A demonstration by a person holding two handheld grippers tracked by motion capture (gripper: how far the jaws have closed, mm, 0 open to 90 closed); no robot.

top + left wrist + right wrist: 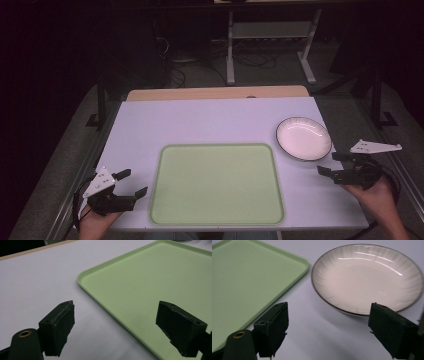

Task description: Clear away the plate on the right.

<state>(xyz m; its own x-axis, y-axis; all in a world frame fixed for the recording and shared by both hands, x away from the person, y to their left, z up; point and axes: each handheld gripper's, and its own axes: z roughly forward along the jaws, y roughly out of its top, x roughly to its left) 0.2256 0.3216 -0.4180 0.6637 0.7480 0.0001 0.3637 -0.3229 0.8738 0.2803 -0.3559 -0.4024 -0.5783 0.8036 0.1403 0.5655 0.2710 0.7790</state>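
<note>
While both hand-held grippers hover spread apart and empty at the near corners, a pale green rectangular plastic tray (217, 184) lies flat at the middle of the white table (200, 122).

At the near left edge of the table the left gripper (134, 183) has its black jaws wide apart with nothing between them; in the left gripper view they straddle the tray's rounded corner and rim without touching it. On the right side, the right gripper (331, 163) likewise has its jaws released and holds nothing, pointing toward a round white shallow dish with a thin dark rim (303, 138). That dish rests on the table just beside the tray's far right corner, apart from it, and is empty.
</note>
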